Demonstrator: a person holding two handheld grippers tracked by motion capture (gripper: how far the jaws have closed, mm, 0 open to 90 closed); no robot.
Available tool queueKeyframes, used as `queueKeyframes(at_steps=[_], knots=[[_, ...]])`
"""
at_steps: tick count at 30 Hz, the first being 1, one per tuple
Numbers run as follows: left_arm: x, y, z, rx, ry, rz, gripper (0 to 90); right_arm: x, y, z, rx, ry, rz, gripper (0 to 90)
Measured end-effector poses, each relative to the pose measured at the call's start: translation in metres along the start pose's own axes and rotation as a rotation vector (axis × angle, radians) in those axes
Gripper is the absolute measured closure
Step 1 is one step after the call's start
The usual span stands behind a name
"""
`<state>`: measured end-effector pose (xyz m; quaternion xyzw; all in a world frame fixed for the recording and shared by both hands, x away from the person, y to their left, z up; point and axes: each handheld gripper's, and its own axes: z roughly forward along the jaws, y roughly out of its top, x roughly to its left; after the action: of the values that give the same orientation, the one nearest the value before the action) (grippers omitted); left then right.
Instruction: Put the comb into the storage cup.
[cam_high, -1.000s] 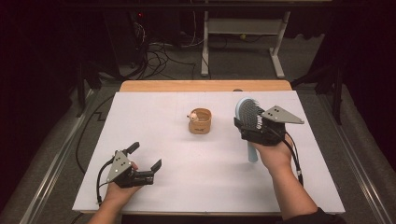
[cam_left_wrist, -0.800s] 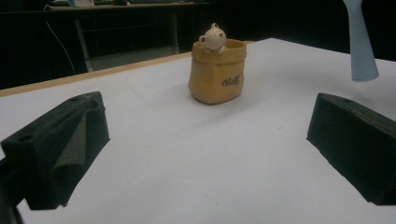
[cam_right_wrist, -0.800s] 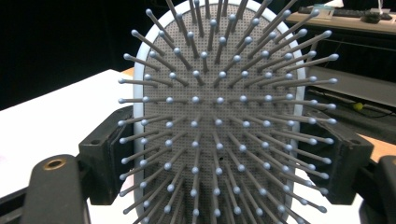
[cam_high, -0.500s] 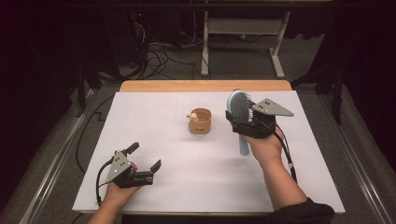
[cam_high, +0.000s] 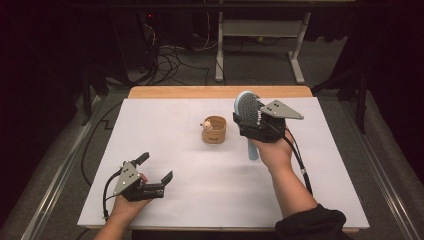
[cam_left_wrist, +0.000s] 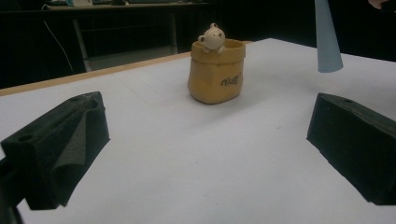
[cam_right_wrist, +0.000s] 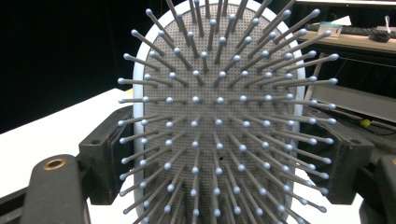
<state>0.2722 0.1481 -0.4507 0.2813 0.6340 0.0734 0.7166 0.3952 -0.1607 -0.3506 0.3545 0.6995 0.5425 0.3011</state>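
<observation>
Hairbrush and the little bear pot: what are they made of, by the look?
Hairbrush: likely plastic; smooth pale-blue rim and handle, grey perforated cushion that looks rubbery, thin ball-tipped pins. Bear pot: probably glazed ceramic moulded like a rolled sack; soft sheen, rigid folds, though resin is possible.

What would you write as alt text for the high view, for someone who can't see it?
The right gripper holds a pale blue hairbrush upright above a white table, its handle pointing down. Just to its left a small tan pot with a bear figure on its rim stands on the table. The left gripper rests open near the front edge.
</observation>
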Motion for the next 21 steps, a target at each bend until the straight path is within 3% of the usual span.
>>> queueKeyframes(at_steps=[5,6,11,12,21], knots=[[0.001,0.000,0.000,0.002,-0.005,0.011,0.1,0.001,0.002,0.005,-0.003,0.002,-0.005,20.5],[0.000,0.000,0.000,0.001,0.002,-0.010,0.1,0.002,0.004,0.007,-0.008,0.002,-0.001,20.5],[0.000,0.000,0.000,0.003,0.001,-0.011,0.1,0.003,0.010,0.011,-0.018,0.003,-0.004,20.5],[0.001,0.000,0.001,0.001,-0.007,0.004,0.1,0.004,0.011,0.011,-0.023,0.003,-0.005,20.5],[0.001,0.001,0.000,0.002,-0.010,0.003,0.1,0.007,0.020,0.018,-0.043,0.009,-0.011,20.5]])
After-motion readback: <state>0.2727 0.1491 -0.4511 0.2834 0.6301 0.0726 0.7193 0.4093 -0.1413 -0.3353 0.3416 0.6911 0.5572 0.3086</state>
